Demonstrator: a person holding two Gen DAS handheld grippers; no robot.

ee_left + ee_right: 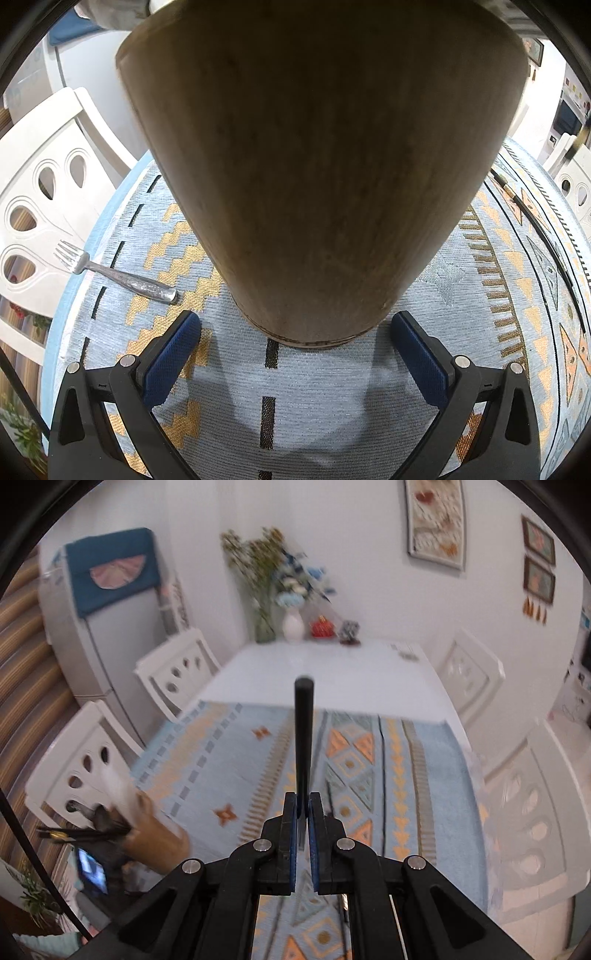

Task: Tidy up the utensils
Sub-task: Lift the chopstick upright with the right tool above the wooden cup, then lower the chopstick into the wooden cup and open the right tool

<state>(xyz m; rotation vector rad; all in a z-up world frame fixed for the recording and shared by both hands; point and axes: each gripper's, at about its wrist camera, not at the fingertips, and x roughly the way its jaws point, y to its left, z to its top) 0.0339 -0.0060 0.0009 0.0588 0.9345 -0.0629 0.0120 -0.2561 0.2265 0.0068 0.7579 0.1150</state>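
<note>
In the left wrist view a tall wooden utensil holder (317,177) stands on the patterned placemat (332,387), just ahead of my open left gripper (295,332), whose blue pads flank its base without touching. A silver fork (114,273) lies on the mat to the left. My right gripper (303,808) is shut on a black-handled utensil (304,734) that points forward, above the mat. The holder (147,834), with dark utensils in it, shows at lower left in the right wrist view.
White chairs (44,206) stand around the table. Black chopsticks (532,218) lie on the mat at the right. Vases of flowers (280,602) and small ornaments stand at the table's far end (332,664). A fridge (92,627) stands at the left.
</note>
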